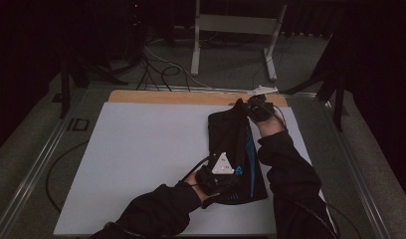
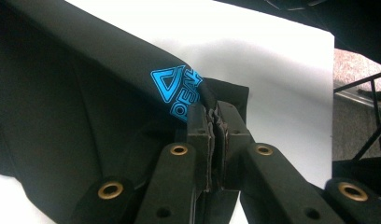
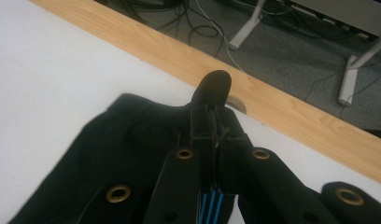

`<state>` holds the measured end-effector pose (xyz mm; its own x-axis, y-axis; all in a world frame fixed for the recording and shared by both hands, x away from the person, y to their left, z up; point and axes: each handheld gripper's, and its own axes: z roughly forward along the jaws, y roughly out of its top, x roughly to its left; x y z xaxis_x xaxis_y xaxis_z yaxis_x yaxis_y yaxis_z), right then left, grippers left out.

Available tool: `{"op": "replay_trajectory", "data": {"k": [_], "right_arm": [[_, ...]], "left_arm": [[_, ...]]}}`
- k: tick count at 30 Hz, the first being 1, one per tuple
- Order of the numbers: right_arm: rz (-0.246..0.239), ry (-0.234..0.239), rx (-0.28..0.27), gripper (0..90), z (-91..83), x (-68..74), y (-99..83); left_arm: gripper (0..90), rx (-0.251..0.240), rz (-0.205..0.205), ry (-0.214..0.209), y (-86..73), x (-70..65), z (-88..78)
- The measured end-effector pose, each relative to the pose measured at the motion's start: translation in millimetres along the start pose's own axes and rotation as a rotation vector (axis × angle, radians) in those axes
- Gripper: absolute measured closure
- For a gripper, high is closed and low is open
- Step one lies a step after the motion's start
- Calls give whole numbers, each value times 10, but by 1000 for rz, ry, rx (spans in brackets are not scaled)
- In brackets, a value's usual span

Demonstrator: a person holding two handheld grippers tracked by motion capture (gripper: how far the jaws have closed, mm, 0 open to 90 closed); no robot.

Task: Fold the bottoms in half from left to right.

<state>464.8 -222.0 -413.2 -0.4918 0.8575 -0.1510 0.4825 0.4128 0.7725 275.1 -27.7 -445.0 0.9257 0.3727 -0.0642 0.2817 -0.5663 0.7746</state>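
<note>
A black garment (image 1: 231,149) with blue stripes and a blue printed logo lies on the right half of the white table sheet (image 1: 141,164), stretched lengthwise from the near edge toward the far wooden table edge (image 1: 181,97). In the high view its blue stripes run along the right side of the cloth, and the fabric is folded into a long, narrow shape.

The left gripper (image 1: 218,181) is at the near end of the garment. In the left gripper view its jaws stand pressed together with a fold of the black fabric pinched between the pads, just beside the blue logo (image 2: 177,91); the cloth rises from the table into the grip. The left forearm, in a dark sleeve, enters from the bottom of the high view and angles right toward the garment, with the grey three-cornered plate on the gripper facing up.

The right gripper (image 1: 258,107) is at the far end of the garment, near the wooden edge. In the right gripper view its jaws are likewise closed on the fabric, with a small rounded tab of black cloth standing up past the tips and blue stripes visible low between the jaw arms. The right forearm reaches forward along the right side of the garment, hand well extended.

Beyond the table, cables (image 1: 161,69) and a grey metal frame (image 1: 236,30) are on the floor.
</note>
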Motion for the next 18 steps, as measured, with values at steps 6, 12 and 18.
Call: {"op": "replay_trajectory", "data": {"k": [6,12,18], "right_arm": [[11,-17,13,883,83,-67,-142],[-2,-31,52,882,200,-88,-290],[-16,-51,68,881,252,-110,-371]], "left_arm": [[857,14,-11,-10,-1,4,122],[856,34,-32,-29,-41,20,237],[854,48,-44,-34,-73,34,347]]}}
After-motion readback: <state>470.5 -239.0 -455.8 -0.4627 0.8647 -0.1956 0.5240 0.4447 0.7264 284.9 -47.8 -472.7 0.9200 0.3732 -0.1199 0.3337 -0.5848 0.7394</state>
